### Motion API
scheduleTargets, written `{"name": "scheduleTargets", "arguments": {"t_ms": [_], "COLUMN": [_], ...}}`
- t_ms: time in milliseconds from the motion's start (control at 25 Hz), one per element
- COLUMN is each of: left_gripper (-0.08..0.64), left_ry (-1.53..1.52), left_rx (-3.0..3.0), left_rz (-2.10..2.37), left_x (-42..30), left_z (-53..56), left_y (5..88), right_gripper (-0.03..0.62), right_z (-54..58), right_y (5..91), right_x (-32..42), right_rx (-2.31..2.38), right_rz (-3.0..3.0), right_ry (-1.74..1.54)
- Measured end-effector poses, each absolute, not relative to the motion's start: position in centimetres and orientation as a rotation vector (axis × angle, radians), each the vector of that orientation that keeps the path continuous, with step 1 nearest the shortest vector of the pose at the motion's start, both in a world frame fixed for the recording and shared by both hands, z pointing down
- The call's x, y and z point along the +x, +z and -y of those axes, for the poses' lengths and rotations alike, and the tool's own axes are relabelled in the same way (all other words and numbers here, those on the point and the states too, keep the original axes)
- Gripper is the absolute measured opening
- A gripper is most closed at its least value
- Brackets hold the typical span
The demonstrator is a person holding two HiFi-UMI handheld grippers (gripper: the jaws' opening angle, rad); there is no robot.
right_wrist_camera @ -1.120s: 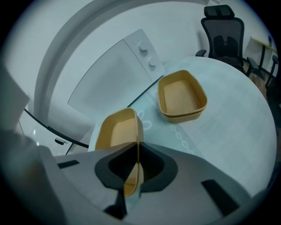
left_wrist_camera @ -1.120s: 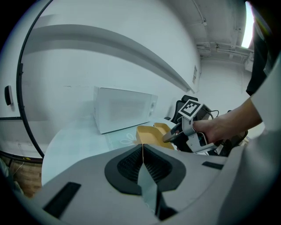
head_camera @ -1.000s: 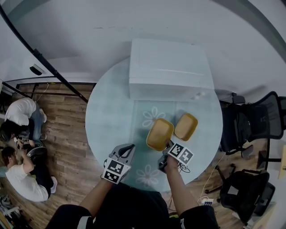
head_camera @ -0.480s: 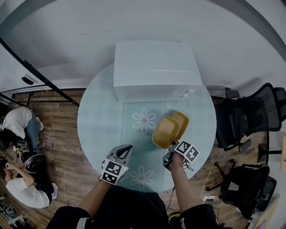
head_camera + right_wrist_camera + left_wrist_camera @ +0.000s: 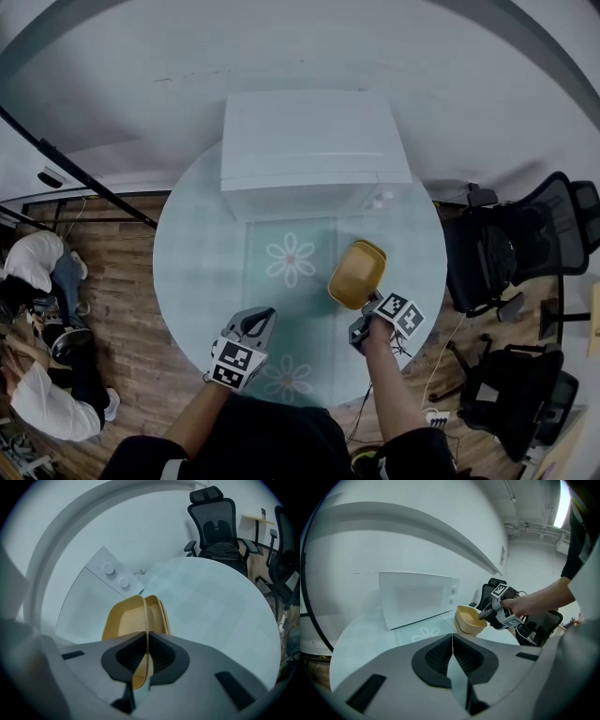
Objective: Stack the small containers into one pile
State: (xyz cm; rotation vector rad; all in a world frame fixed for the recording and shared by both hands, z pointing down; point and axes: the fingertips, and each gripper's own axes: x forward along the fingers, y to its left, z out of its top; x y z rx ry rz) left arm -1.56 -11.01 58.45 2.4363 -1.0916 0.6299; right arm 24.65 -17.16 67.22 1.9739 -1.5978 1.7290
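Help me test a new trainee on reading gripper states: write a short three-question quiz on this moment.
1. Multiple choice: what is the right gripper shut on?
A. the rim of the upper yellow container
B. a cable
C. nothing

2. True or false: the left gripper holds a container.

3. Short answer: how many yellow containers show in the left gripper view?

Key:
1. A.
2. False. Its jaws are together with nothing between them.
3. Two. The upper one is nested in the lower yellow container.
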Motion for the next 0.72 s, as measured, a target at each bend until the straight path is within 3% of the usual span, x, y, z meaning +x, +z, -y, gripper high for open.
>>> {"name": "scheduleTargets", "arguments": {"t_ms": [720], "left_gripper": [0.015], "left_ry": [0.653], "left_rx": [2.404], "left_rz": [1.091], "left_x": [-1.1], "left_z": [11.5], "left_y": [59.4], "right_gripper": [0.035], "right_z": [19.2], "right_y": [68.7], "right_x": [27.4], "right_rx": [2.006], "right_rz": [1.514], "right_ry": [1.667]}}
